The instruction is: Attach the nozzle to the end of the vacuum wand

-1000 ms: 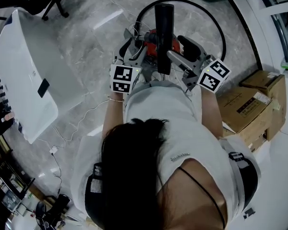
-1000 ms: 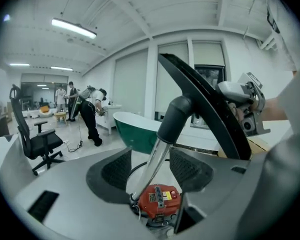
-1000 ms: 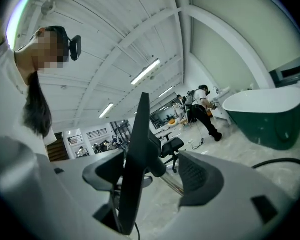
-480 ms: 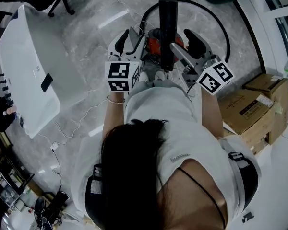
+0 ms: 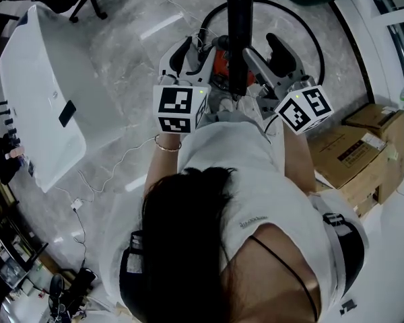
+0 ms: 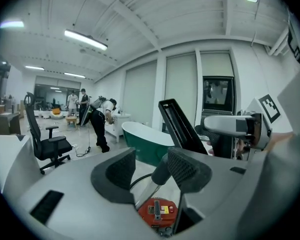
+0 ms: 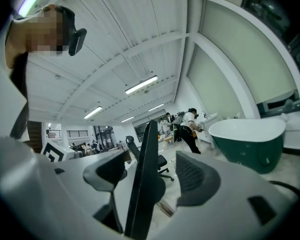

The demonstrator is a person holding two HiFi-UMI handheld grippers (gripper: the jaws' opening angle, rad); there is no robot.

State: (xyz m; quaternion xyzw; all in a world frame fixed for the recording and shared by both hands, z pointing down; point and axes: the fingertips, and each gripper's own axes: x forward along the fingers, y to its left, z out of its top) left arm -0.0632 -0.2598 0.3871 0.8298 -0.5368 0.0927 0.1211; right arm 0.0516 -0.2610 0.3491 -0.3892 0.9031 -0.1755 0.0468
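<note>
Two claws flank one upright part.

**R claw** (image 7: 151, 170): released, jaws wide. The black flat nozzle (image 6: 180, 126) shows edge-on in the gap btwn its pads. It sits closer to the picture-left pad in the right gripper view, w/ clear space to the other pad, and no pad is seen pressing. Whether the nozzle stands at pad depth or just past the tips can't be told. What bears its foot is hidden.

**Nozzle axis:** near-vertical, hollow open tip up, slight lean. In the head view it stands btwn the two claws, nearer R.

**L claw** (image 6: 151, 166): released, grasping nothing. Its jaws are wide, having just closed a little. Through its gap the grey wand (image 6: 161, 170) rises obliquely from the red vacuum body (image 6: 157, 211) below. The wand's upper end is hidden behind L's picture-right pad, w/ no contact.

**Key relation (judgement):** in the left gripper view the nozzle lies above and picture-right of the wand, and the two axes are not in line. Mating needs them brought collinear. L looks better placed for the wand, R for the nozzle.
</note>
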